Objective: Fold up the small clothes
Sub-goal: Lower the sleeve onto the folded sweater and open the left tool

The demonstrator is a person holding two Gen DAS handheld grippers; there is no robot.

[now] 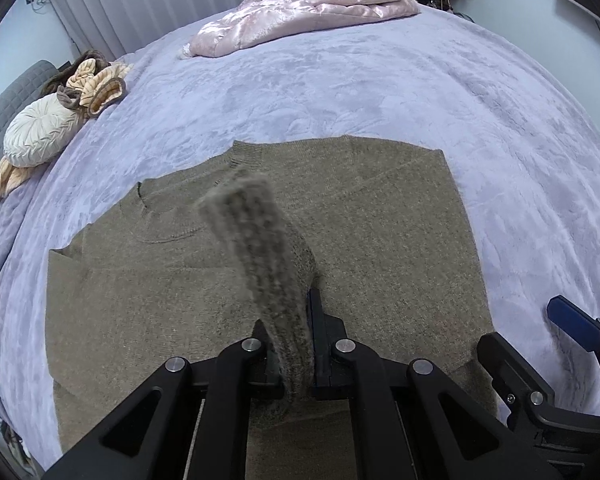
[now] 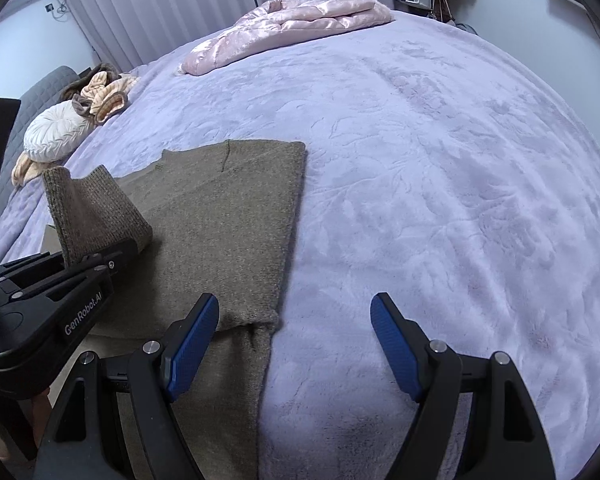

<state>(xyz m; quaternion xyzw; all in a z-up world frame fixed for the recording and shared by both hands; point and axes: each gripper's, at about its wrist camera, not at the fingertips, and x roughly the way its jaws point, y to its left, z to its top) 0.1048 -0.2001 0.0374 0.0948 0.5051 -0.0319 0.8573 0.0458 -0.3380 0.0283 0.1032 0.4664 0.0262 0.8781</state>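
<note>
An olive-brown knit sweater [image 1: 340,232] lies flat on the lavender bedspread [image 1: 340,88], partly folded. My left gripper [image 1: 295,344] is shut on the sweater's ribbed sleeve cuff [image 1: 251,232], which sticks up above the sweater's body. In the right wrist view the left gripper [image 2: 115,258] holds the cuff [image 2: 91,208] at the left. My right gripper [image 2: 293,320] is open and empty, low over the sweater's right edge [image 2: 287,216]; its left finger is over the knit, its right finger over the bedspread. It also shows in the left wrist view [image 1: 572,320].
A pink satin quilt [image 1: 300,16] lies folded at the far side of the bed. A round white cushion [image 1: 39,132] and a beige-brown plush bundle [image 1: 95,84] sit at the left edge by a grey headboard [image 1: 3,108]. Curtains hang behind.
</note>
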